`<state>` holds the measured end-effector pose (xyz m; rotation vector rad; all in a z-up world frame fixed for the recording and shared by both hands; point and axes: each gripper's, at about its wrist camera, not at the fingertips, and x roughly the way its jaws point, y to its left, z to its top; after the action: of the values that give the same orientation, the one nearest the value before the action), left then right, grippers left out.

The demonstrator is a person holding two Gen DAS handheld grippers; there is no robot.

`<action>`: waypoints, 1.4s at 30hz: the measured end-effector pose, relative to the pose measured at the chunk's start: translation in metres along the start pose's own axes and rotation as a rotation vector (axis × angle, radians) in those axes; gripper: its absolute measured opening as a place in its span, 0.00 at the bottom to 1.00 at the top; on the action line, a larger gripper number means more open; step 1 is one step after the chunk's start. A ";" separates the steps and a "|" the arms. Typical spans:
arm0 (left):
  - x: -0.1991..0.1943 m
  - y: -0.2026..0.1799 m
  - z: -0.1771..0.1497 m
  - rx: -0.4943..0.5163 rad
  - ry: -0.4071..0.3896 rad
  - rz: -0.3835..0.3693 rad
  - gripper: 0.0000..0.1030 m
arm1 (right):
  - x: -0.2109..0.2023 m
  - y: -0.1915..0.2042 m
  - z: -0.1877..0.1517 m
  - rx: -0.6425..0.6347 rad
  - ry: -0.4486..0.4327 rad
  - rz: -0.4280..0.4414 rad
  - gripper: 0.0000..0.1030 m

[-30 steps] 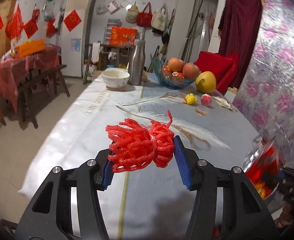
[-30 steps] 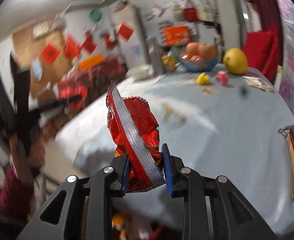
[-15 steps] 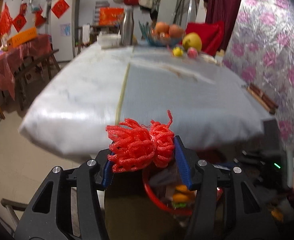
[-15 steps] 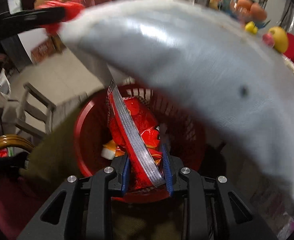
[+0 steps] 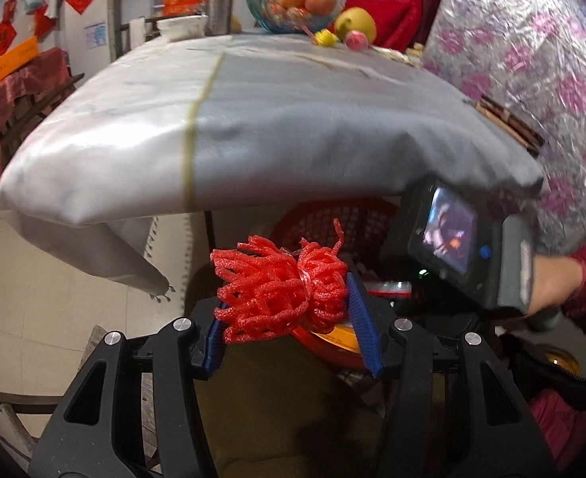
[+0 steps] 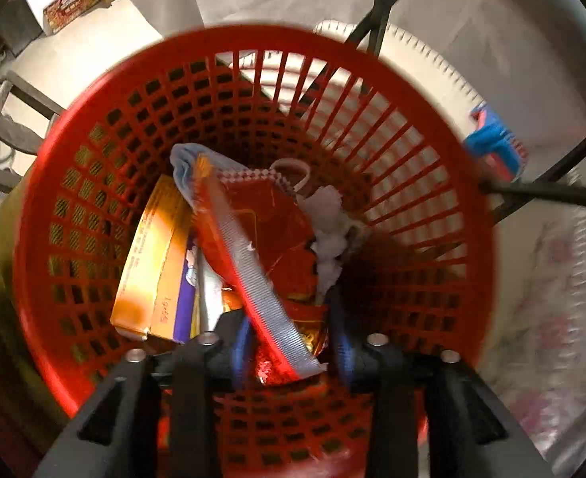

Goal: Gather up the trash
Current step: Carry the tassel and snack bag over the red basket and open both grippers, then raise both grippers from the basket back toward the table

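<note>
The left gripper [image 5: 289,334] is closed on a red foam net [image 5: 279,286], holding it in the air just short of the table [image 5: 293,119] edge and near the basket [image 5: 333,219] underneath. The right gripper [image 6: 293,352] is inside the red basket [image 6: 253,51] with its jaws parted, and the red wrapper [image 6: 261,247] stands loosely between them among the trash. Beside the wrapper lie an orange box [image 6: 153,267] and crumpled white paper [image 6: 329,235].

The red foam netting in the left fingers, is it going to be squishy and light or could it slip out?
The red foam netting looks squashed between the blue pads, so probably soft and springy. Its open mesh suggests very light weight. Ribbed pads likely grip it well.
</note>
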<state>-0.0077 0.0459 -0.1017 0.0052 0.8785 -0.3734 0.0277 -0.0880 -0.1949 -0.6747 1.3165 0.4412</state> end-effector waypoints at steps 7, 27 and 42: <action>0.022 -0.016 0.002 0.041 0.050 -0.030 0.52 | -0.080 -0.006 -0.033 0.025 -0.190 0.015 0.54; 0.061 -0.054 0.004 0.121 0.154 0.014 0.89 | -0.136 -0.057 -0.095 0.264 -0.461 0.196 0.54; 0.020 -0.061 0.027 0.142 0.121 0.016 0.93 | -0.156 -0.066 -0.090 0.291 -0.504 0.202 0.69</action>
<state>0.0048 -0.0219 -0.0907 0.1678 0.9691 -0.4230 -0.0283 -0.1856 -0.0395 -0.1670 0.9417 0.5297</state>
